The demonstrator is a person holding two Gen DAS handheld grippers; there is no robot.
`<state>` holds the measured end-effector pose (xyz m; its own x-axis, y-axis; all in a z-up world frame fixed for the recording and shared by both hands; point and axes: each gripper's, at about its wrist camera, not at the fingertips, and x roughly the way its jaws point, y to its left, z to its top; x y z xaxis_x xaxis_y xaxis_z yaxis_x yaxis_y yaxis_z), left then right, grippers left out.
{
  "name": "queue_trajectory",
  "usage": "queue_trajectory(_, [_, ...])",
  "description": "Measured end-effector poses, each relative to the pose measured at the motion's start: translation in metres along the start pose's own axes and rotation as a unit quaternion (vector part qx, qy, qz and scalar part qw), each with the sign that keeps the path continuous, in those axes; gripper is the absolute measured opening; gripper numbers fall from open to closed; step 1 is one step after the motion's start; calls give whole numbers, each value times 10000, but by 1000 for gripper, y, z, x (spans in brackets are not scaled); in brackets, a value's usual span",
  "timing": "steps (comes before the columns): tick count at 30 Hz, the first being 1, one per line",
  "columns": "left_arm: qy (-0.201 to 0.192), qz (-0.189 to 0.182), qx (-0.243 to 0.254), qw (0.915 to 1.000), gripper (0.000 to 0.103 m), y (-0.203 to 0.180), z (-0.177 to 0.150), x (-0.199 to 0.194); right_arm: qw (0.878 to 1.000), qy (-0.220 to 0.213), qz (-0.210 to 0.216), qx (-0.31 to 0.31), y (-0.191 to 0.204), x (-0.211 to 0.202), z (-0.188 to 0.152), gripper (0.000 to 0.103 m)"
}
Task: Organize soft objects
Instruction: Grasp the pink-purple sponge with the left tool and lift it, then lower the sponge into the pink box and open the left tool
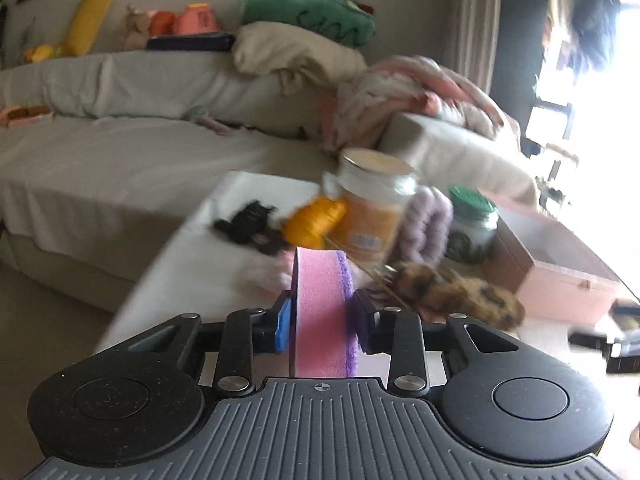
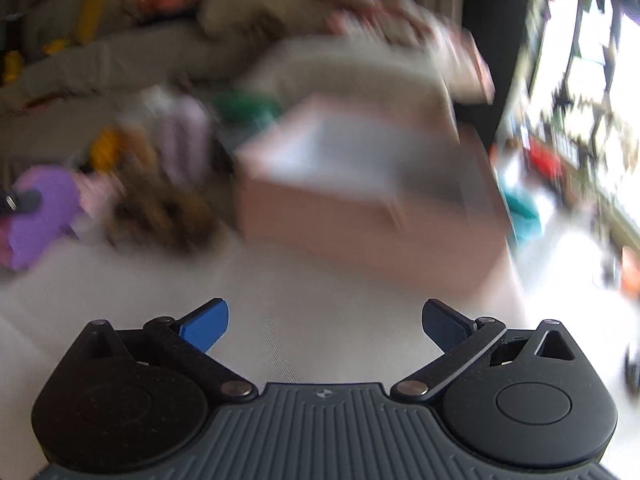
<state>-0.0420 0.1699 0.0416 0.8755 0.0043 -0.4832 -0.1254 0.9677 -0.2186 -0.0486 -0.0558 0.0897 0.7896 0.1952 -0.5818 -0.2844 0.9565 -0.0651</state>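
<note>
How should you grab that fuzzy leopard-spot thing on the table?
The leopard scrunchie lies flat and stretched sideways on the table, right of the sponge. Come from above with the empty right gripper and pinch across its narrow, puffy middle. It looks soft, so the jaws should sink in.

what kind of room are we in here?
Most likely a home living room. A grey sofa is piled with plush toys and blankets, framed pictures hang on the wall behind, and a low white table holds jars and soft items. The left tool grips a pink sponge.
</note>
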Motion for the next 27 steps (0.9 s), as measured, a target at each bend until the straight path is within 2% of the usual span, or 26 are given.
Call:
queue_trajectory(2, [-27, -149, -313, 9994, 36, 29, 9, -7, 9975, -165, 489, -475, 32, 3, 42, 103])
queue_trajectory(4, [-12, -262, -560, 9981, 36, 55, 17, -11, 9890, 26, 1145, -933, 68, 17, 86, 103])
queue_trajectory(6, [-17, -364, -800, 9961, 36, 83, 26, -19, 9782, 376, 1658, -1190, 106, 39, 129, 100])
queue_trajectory(8, [-93, -384, -911, 9951, 36, 105, 33, -28, 9638, 936, 2061, -1410, 146, 69, 166, 87])
queue_trajectory(9, [-130, -379, -926, 9949, 36, 114, 35, -31, 9563, 1218, 2198, -1495, 164, 86, 181, 84])
queue_trajectory(12, [-199, -345, -1008, 9941, 36, 139, 39, -38, 9431, 1904, 2167, -1655, 226, 136, 209, 81])
queue_trajectory(16, [-223, -355, -1200, 9919, 36, 167, 36, -38, 9237, 2716, 1963, -1856, 274, 198, 212, 80])
queue_trajectory(18, [-199, -349, -1330, 9903, 36, 177, 33, -35, 9269, 2770, 1601, -1963, 277, 214, 203, 80])
queue_trajectory(22, [-101, -301, -1538, 9876, 36, 196, 28, -28, 9196, 2945, 1667, -1996, 283, 232, 196, 78])
queue_trajectory(25, [-59, -258, -1632, 9862, 36, 202, 31, -22, 9118, 3104, 1752, -2040, 284, 230, 187, 41])
queue_trajectory(27, [-98, -261, -1613, 9865, 36, 199, 40, -19, 9162, 2956, 1774, -2043, 280, 220, 188, 33])
